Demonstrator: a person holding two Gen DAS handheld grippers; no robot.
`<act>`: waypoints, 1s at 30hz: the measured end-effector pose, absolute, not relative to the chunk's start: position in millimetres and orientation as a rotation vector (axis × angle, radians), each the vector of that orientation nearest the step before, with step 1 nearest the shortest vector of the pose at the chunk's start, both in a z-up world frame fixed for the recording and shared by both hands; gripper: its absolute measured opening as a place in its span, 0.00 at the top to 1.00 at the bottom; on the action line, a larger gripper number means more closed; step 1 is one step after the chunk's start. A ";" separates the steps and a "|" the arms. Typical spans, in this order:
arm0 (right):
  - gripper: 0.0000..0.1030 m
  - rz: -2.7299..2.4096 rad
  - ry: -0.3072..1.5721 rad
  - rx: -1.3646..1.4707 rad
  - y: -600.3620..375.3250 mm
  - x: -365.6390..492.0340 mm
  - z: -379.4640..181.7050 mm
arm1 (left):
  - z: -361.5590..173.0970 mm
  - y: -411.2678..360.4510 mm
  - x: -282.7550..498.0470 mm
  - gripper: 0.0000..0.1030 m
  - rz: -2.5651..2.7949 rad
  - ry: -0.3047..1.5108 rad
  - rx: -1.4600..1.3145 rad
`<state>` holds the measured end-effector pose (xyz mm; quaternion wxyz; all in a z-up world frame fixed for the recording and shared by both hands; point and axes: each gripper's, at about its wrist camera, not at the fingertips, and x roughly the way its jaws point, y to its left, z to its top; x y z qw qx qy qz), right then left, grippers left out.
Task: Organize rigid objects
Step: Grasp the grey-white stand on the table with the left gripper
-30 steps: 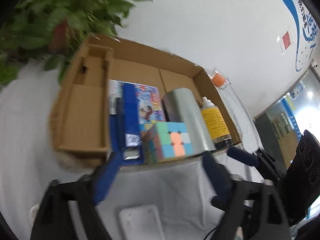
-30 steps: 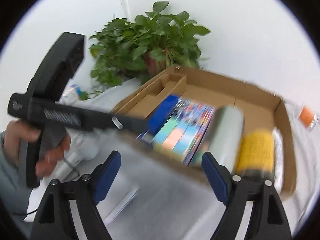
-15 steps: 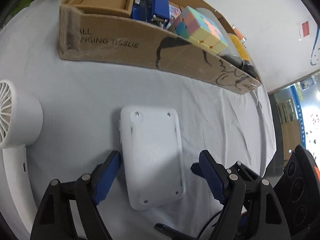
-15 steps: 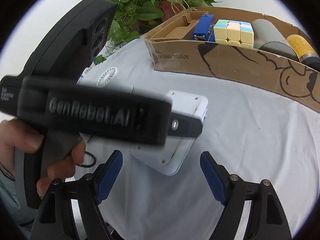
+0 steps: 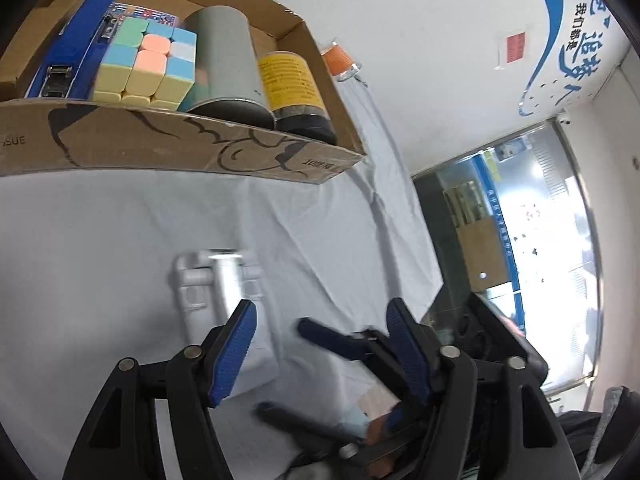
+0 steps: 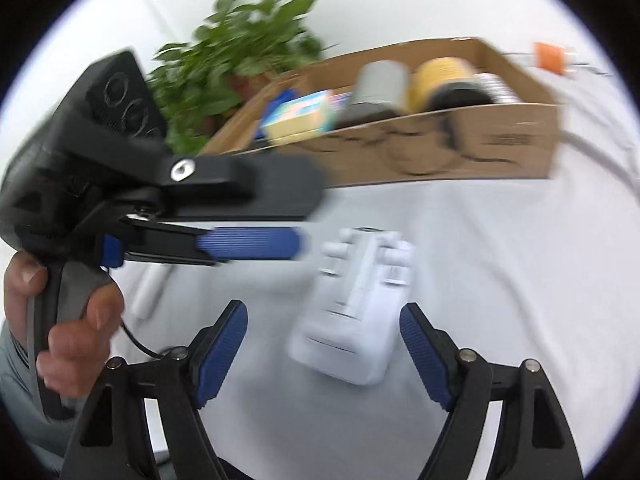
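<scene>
The white gadget (image 6: 354, 320) lies on the cloth-covered bench (image 6: 500, 280) in the lower middle of the right wrist view, outside the cardboard box (image 6: 440, 148) and well apart from it. It sits between the fingers of the right tool (image 6: 323, 350), which stands wide and holds nothing. In the left wrist view the same gadget (image 5: 218, 280) shows at centre, partly behind the left tool (image 5: 320, 354), also wide and empty.

By my judgement the task is mostly done: the box, in the upper left of the left wrist view, already holds a blue stapler (image 5: 76, 36), a pastel puzzle cube (image 5: 148, 66), a grey can (image 5: 224, 52) and a yellow-labelled bottle (image 5: 292, 88), packed side by side on a printed sheet. The white gadget seems the main piece left to put in. A small white tube (image 6: 146, 288) at left of the right wrist view also lies loose on the bench; it is too blurred to identify
</scene>
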<state>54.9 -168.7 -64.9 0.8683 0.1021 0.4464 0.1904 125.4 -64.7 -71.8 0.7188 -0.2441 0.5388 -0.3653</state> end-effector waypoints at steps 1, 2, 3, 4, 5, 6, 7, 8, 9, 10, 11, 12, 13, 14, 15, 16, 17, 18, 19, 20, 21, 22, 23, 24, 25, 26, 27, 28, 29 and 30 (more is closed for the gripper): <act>0.23 0.370 0.941 0.195 -170.1 54.8 -66.8 | -71.8 -66.2 123.5 0.28 -0.798 1.195 -0.527; 0.23 0.355 0.949 0.174 -168.0 55.6 -69.1 | -73.4 -67.4 123.5 0.27 -0.765 1.196 -0.500; 0.23 0.338 0.958 0.147 -163.5 55.0 -72.2 | -76.3 -66.7 122.5 0.27 -0.704 1.200 -0.452; 0.23 0.322 0.969 0.119 -158.3 55.1 -76.1 | -80.3 -64.6 118.7 0.27 -0.654 1.205 -0.407; 0.23 0.308 0.989 0.089 -152.1 55.5 -82.5 | -85.9 -63.4 117.8 0.28 -0.605 1.219 -0.359; 0.23 0.301 1.011 0.068 -144.5 57.2 -89.7 | -95.6 -61.9 117.8 0.29 -0.572 1.256 -0.344; 0.23 0.303 1.026 0.057 -136.1 60.1 -95.8 | -104.5 -59.5 118.0 0.29 -0.565 1.292 -0.368; 0.23 0.282 1.008 0.018 -125.0 64.4 -99.5 | -110.4 -59.8 118.4 0.30 -0.576 1.306 -0.388; 0.23 0.270 0.992 -0.016 -118.4 63.3 -100.5 | -114.4 -62.5 118.5 0.29 -0.598 1.312 -0.394; 0.24 0.273 0.998 -0.025 -114.7 66.4 -103.1 | -114.6 -63.7 118.1 0.31 -0.608 1.307 -0.396; 0.26 0.251 0.988 -0.038 -111.3 69.4 -105.2 | -115.3 -65.9 119.1 0.36 -0.623 1.304 -0.404; 0.28 0.236 0.982 -0.047 -109.3 71.1 -107.4 | -115.6 -67.1 120.2 0.40 -0.625 1.302 -0.408; 0.29 0.228 0.976 -0.065 -108.9 70.2 -108.2 | -116.6 -65.0 123.4 0.44 -0.621 1.307 -0.408; 0.30 0.221 0.974 -0.073 -107.5 72.1 -109.4 | -117.3 -63.8 123.9 0.46 -0.613 1.308 -0.409; 0.30 0.215 0.975 -0.068 -106.4 73.6 -110.5 | -118.0 -60.5 124.7 0.47 -0.603 1.311 -0.420; 0.31 0.211 0.978 -0.060 -104.8 73.6 -111.4 | -118.4 -57.3 123.7 0.47 -0.600 1.313 -0.425; 0.31 0.211 0.981 -0.046 -105.6 76.1 -111.9 | -119.5 -55.0 122.7 0.48 -0.602 1.314 -0.429; 0.31 0.212 0.983 -0.027 -110.9 68.3 -107.9 | -125.2 -60.1 128.9 0.49 -0.604 1.314 -0.431; 0.32 0.217 0.988 -0.005 -113.2 69.2 -107.6 | -125.4 -58.5 128.2 0.51 -0.612 1.313 -0.427; 0.33 0.224 0.995 0.021 -116.1 69.7 -107.1 | -123.8 -53.9 124.5 0.53 -0.620 1.312 -0.421; 0.33 0.230 1.002 0.039 -118.9 69.9 -106.5 | -123.5 -51.2 122.3 0.54 -0.620 1.312 -0.421; 0.33 0.241 1.009 0.065 -121.5 70.3 -106.2 | -124.4 -50.1 121.5 0.58 -0.620 1.312 -0.427; 0.33 0.251 1.014 0.089 -123.9 68.4 -104.6 | -125.2 -47.7 121.4 0.62 -0.620 1.311 -0.439; 0.33 0.265 1.018 0.114 -125.7 68.4 -103.7 | -125.6 -45.9 120.8 0.62 -0.618 1.309 -0.446; 0.33 0.274 1.024 0.128 -126.0 68.8 -103.7 | -125.9 -45.0 120.4 0.65 -0.618 1.307 -0.445; 0.34 0.279 1.030 0.140 -126.6 69.8 -104.4 | -125.8 -44.3 119.5 0.65 -0.617 1.305 -0.442; 0.34 0.285 1.029 0.144 -125.4 72.2 -103.7 | -126.0 -45.4 118.5 0.65 -0.623 1.303 -0.447; 0.34 0.291 1.026 0.143 -122.2 70.8 -99.2 | -124.8 -43.1 116.6 0.66 -0.631 1.300 -0.446; 0.34 0.293 1.018 0.136 -120.5 70.0 -95.2 | -123.0 -44.5 115.2 0.66 -0.625 1.292 -0.434; 0.34 0.294 0.998 0.123 -118.3 67.5 -87.6 | -120.6 -44.5 113.7 0.66 -0.619 1.283 -0.424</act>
